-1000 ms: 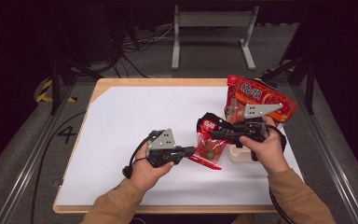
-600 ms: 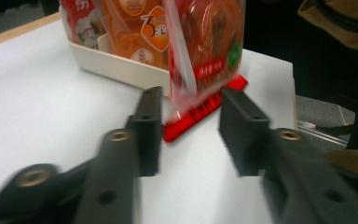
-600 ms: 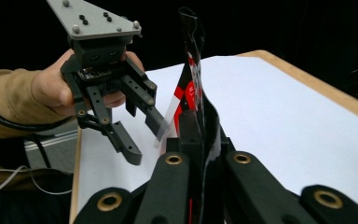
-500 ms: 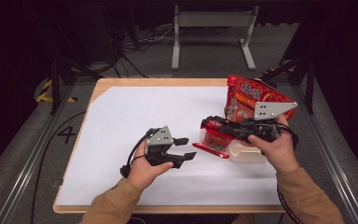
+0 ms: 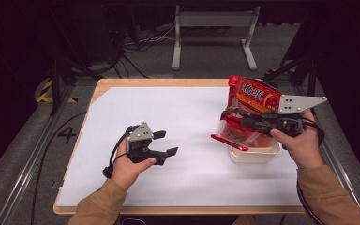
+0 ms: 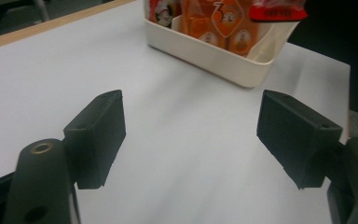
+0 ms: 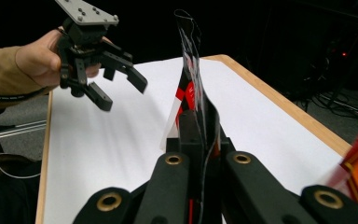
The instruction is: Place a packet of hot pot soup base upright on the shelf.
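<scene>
The left gripper [image 5: 161, 143] sits low over the tabletop's middle, nearer the front edge, held in the left hand [image 5: 130, 165] and pointing toward the right edge. Its jaws have just been opening and stand wide apart with nothing between them. The right gripper [image 5: 228, 123] is raised near the right edge in the right hand [image 5: 296, 145], pointing left, jaws clamped tight on a packet [image 5: 234, 132]. Both tan-sleeved forearms come in from the front edge.

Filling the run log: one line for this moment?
left hand-held gripper: open, empty, jaws just opening | right hand-held gripper: shut on snack packet over cream bin
</scene>
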The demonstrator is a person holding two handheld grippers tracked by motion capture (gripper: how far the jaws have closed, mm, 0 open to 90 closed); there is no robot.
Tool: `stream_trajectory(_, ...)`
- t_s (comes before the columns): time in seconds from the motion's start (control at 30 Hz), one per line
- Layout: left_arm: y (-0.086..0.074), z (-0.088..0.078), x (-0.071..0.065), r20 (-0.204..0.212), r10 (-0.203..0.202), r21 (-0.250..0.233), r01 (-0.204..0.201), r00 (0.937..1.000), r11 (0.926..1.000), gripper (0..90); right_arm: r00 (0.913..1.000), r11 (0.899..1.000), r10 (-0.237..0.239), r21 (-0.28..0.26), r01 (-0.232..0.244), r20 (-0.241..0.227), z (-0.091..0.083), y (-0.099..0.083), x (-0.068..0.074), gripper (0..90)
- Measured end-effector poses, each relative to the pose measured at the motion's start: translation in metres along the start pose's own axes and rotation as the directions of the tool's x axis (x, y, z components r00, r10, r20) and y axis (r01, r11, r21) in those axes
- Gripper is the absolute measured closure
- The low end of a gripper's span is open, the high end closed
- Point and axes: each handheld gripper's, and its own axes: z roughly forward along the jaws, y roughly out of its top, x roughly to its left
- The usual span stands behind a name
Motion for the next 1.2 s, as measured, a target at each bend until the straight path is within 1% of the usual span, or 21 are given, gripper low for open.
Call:
stream_trajectory(0.07, -0.006, -0.01, 0.008, -0.028, -0.019, -0.003, 0.019, 0.9994, 0.9998, 23.2, 0.9998, 1.0, 0.001, 0.005, -0.001, 0.021, -0.008, -0.002, -0.005, 90.0)
stream_trajectory(0.1, -0.006, -0.01, 0.008, -0.028, -0.019, -0.003, 0.019, 0.9994, 0.9998, 23.1, 0.9996, 1.0, 0.001, 0.006, -0.001, 0.028, -0.01, -0.002, -0.006, 90.0)
stream_trajectory(0.13, -0.009, -0.016, 0.012, -0.049, -0.033, -0.001, 0.033, 0.9983, 0.9995, 22.7, 0.9995, 1.0, 0.001, 0.007, -0.002, 0.032, -0.012, -0.003, -0.007, 90.0)
stream_trajectory(0.17, -0.009, -0.016, 0.012, -0.049, -0.033, -0.001, 0.033, 0.9983, 0.9995, 22.3, 0.9995, 1.0, 0.001, 0.007, -0.002, 0.032, -0.012, -0.003, -0.007, 90.0)
stream_trajectory(0.2, -0.011, -0.018, 0.014, -0.054, -0.039, -0.002, 0.038, 0.9978, 0.9993, 22.2, 0.9993, 1.0, -0.001, 0.013, 0.001, 0.038, -0.018, -0.004, -0.011, 90.0)
stream_trajectory(0.27, -0.015, -0.026, 0.02, -0.078, -0.053, -0.001, 0.053, 0.9955, 0.9986, 21.8, 0.9992, 1.0, -0.006, 0.019, 0.005, 0.041, -0.021, -0.005, -0.013, 90.0)
stream_trajectory(0.33, -0.016, -0.028, 0.022, -0.083, -0.055, 0.001, 0.056, 0.995, 0.9984, 21.8, 0.9992, 1.0, -0.01, 0.025, 0.009, 0.04, -0.023, -0.006, -0.014, 90.0)
stream_trajectory(0.37, -0.018, -0.03, 0.023, -0.089, -0.064, 0.0, 0.064, 0.9939, 0.9979, 21.7, 0.9992, 0.999, -0.011, 0.033, 0.01, 0.038, -0.024, -0.006, -0.015, 90.0)
stream_trajectory(0.53, -0.022, -0.043, 0.032, -0.122, -0.079, -0.008, 0.078, 0.9894, 0.9969, 21.4, 0.9972, 0.996, -0.054, 0.08, 0.05, 0.052, -0.031, -0.01, -0.017, 90.0)
stream_trajectory(0.63, -0.025, -0.052, 0.037, -0.142, -0.101, -0.021, 0.099, 0.9848, 0.9949, 21.2, 0.9967, 0.995, -0.059, 0.087, 0.054, 0.056, -0.033, -0.011, -0.017, 90.0)
stream_trajectory(0.67, -0.025, -0.054, 0.038, -0.144, -0.104, -0.023, 0.102, 0.984, 0.9945, 21.2, 0.9959, 0.993, -0.071, 0.095, 0.065, 0.057, -0.034, -0.012, -0.017, 90.0)
stream_trajectory(0.7, -0.026, -0.059, 0.04, -0.157, -0.108, -0.033, 0.104, 0.9816, 0.994, 21.2, 0.9958, 0.993, -0.072, 0.099, 0.066, 0.058, -0.034, -0.013, -0.017, 90.0)
stream_trajectory(0.87, -0.026, -0.071, 0.045, -0.175, -0.127, -0.058, 0.118, 0.9764, 0.9913, 20.9, 0.9934, 0.99, -0.099, 0.112, 0.091, 0.059, -0.038, -0.015, -0.019, 90.0)
stream_trajectory(0.9, -0.027, -0.073, 0.046, -0.179, -0.131, -0.062, 0.122, 0.9751, 0.9906, 20.9, 0.9937, 0.99, -0.096, 0.112, 0.089, 0.058, -0.039, -0.015, -0.019, 90.0)
stream_trajectory(0.93, -0.027, -0.075, 0.047, -0.185, -0.132, -0.068, 0.121, 0.9738, 0.9903, 20.9, 0.9938, 0.99, -0.096, 0.112, 0.089, 0.056, -0.039, -0.016, -0.02, 90.0)
stream_trajectory(0.97, -0.028, -0.077, 0.048, -0.188, -0.145, -0.077, 0.132, 0.9715, 0.9883, 20.8, 0.994, 0.99, -0.095, 0.112, 0.088, 0.054, -0.039, -0.016, -0.021, 90.0)
stream_trajectory(1.0, -0.028, -0.079, 0.049, -0.19, -0.145, -0.077, 0.132, 0.9711, 0.9882, 20.8, 0.9938, 0.989, -0.1, 0.116, 0.094, 0.048, -0.039, -0.017, -0.021, 90.0)
stream_trajectory(1.03, -0.029, -0.082, 0.05, -0.191, -0.159, -0.084, 0.146, 0.9686, 0.9857, 20.8, 0.9941, 0.989, -0.099, 0.117, 0.093, 0.045, -0.039, -0.017, -0.022, 90.0)
stream_trajectory(1.07, -0.03, -0.085, 0.051, -0.198, -0.164, -0.092, 0.148, 0.9663, 0.9846, 20.7, 0.994, 0.988, -0.101, 0.12, 0.096, 0.041, -0.038, -0.019, -0.022, 90.0)
stream_trajectory(1.13, -0.032, -0.088, 0.053, -0.202, -0.171, -0.098, 0.154, 0.9643, 0.9832, 20.7, 0.9942, 0.988, -0.104, 0.121, 0.1, 0.028, -0.037, -0.02, -0.022, 89.9)
stream_trajectory(1.2, -0.034, -0.092, 0.054, -0.208, -0.185, -0.106, 0.166, 0.9605, 0.9804, 20.7, 0.9937, 0.986, -0.11, 0.124, 0.107, 0.02, -0.036, -0.022, -0.023, 89.9)
